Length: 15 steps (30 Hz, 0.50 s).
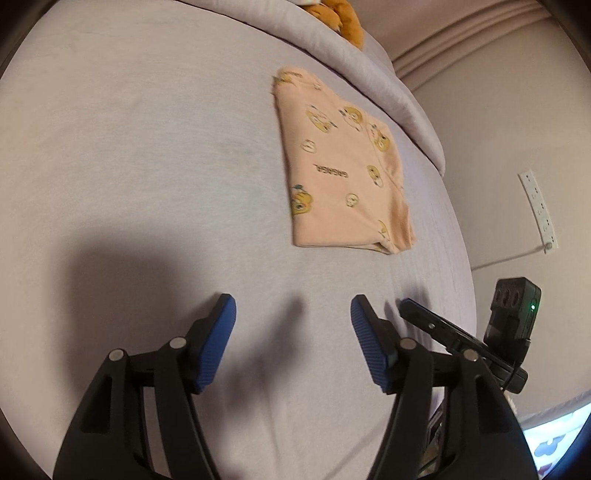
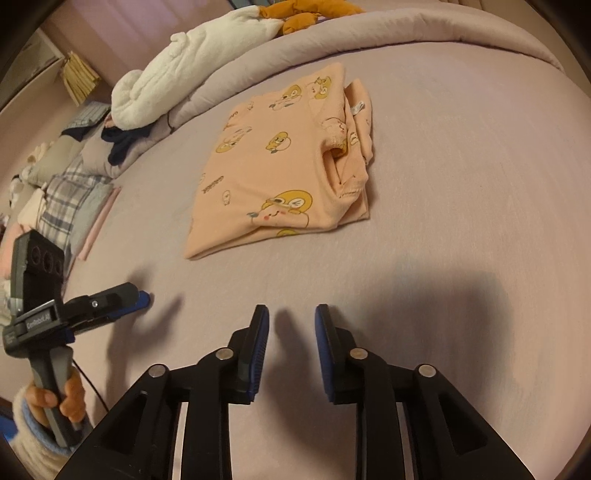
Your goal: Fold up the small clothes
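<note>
A small peach garment [image 1: 343,166] with yellow cartoon prints lies folded into a rectangle on the lilac bedsheet [image 1: 147,147]. It also shows in the right wrist view [image 2: 280,166], with a sleeve and label tucked at its right side. My left gripper [image 1: 293,321] is open and empty, hovering over the sheet short of the garment. My right gripper [image 2: 291,325] is open with a narrower gap, empty, also short of the garment. The left gripper [image 2: 125,295] shows from the side in the right wrist view, held by a hand.
A rolled lilac duvet [image 2: 369,33] borders the far edge of the bed. A white plush toy [image 2: 192,59] and an orange one [image 2: 306,14] lie on it. Stacked clothes [image 2: 70,199] sit at the left. A wall power strip [image 1: 539,206] hangs at the right.
</note>
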{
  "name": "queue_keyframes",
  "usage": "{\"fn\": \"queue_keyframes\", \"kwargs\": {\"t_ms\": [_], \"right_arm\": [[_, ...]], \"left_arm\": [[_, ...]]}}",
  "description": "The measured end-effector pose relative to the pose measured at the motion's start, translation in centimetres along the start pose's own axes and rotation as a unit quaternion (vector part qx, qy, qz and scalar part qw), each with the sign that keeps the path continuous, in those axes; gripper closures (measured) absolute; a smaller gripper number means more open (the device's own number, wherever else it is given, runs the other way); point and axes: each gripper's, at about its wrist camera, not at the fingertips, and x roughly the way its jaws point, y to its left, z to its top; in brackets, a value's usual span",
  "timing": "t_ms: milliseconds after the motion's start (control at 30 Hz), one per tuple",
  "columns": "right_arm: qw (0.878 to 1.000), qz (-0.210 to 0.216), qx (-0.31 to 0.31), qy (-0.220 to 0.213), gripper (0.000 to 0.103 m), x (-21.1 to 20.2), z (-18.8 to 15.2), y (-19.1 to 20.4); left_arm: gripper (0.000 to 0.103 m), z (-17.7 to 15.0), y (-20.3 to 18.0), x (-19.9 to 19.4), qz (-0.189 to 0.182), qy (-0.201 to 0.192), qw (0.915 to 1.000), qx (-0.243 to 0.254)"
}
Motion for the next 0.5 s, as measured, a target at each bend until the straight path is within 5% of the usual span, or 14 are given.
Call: {"fn": "queue_keyframes", "kwargs": {"t_ms": [500], "right_arm": [[0.999, 0.014, 0.008, -0.03, 0.044, -2.6, -1.1, 2.3]], "left_arm": [[0.006, -1.9, -0.3, -4.8, 0.009, -0.043, 0.999, -0.009]]}}
